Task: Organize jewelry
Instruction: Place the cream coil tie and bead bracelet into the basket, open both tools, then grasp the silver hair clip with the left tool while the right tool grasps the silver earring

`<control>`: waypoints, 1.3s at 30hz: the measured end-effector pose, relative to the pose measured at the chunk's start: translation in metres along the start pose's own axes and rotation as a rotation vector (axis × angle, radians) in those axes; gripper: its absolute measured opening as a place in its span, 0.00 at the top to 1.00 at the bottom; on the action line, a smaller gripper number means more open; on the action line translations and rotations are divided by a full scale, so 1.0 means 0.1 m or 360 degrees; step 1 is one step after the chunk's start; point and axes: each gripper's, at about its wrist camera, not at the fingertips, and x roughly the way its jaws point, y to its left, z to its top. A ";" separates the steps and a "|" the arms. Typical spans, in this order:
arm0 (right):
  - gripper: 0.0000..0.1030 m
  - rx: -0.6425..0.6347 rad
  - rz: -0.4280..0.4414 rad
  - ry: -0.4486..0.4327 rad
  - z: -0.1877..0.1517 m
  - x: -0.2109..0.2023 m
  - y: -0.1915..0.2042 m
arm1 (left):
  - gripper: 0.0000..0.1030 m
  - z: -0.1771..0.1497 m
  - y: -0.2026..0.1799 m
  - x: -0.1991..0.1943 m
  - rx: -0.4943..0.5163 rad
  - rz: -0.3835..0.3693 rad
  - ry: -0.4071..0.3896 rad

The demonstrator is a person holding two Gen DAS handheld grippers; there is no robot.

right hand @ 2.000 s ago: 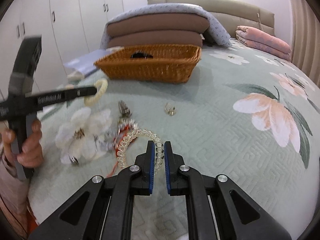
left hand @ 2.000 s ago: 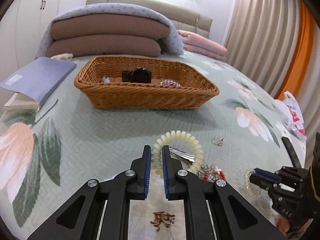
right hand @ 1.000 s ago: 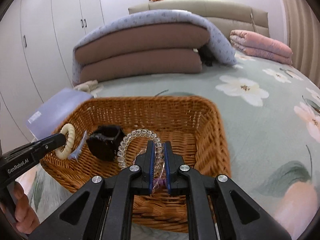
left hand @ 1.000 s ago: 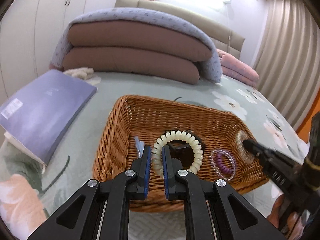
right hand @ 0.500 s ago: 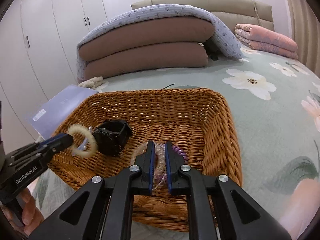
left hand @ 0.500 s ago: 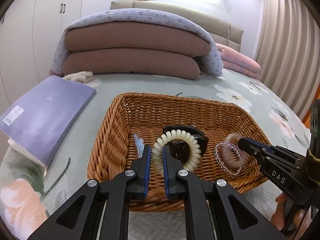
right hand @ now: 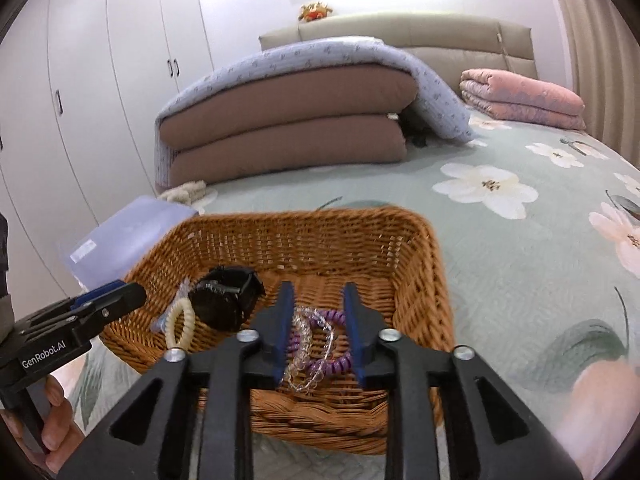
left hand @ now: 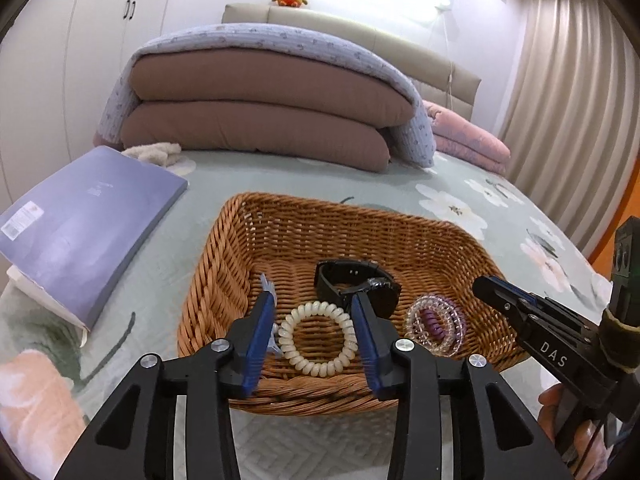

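**Ana:** Left wrist view, biggest first: the wicker basket (left hand: 224, 280) sits mid-bed, toward the foot edge. How would its contents handle?

**Ben:** The black watch (left hand: 356, 286), at the basket's middle, is the heaviest and stiffest; I'd take it by the strap. The cream spiral hair tie (left hand: 317, 338), by the near wall, is light and springy, so pinch one side of the coil.

**Ana:** Grippers?

**Ben:** The left gripper (left hand: 316, 338) is opening, pads clear of the cream tie. The right gripper (right hand: 318, 330) is opening too; the clear spiral hair tie (right hand: 306, 344) lies loose on the purple one (right hand: 336, 358).
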 end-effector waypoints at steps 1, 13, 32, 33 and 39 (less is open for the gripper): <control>0.70 0.0010 0.0002 -0.0026 0.01 -0.04 -0.01 | 0.59 0.00 0.00 -0.02 -0.0005 -0.0005 -0.0008; 0.67 0.0186 -0.0046 -0.0086 -0.10 -1.10 -0.23 | 0.58 -0.22 -0.18 -0.68 0.0029 -0.0117 -0.0027; 0.67 0.0112 0.0129 0.0378 -1.12 -0.93 -0.36 | 0.49 -1.21 -0.87 -0.58 0.0283 -0.0082 0.0303; 0.67 0.0096 0.0126 0.0381 -1.12 -0.93 -0.34 | 0.49 -1.21 -0.88 -0.58 0.0283 -0.0080 0.0304; 0.67 0.0068 0.0096 0.0369 -1.12 -0.95 -0.30 | 0.49 -1.21 -0.87 -0.48 0.0229 -0.0085 0.0365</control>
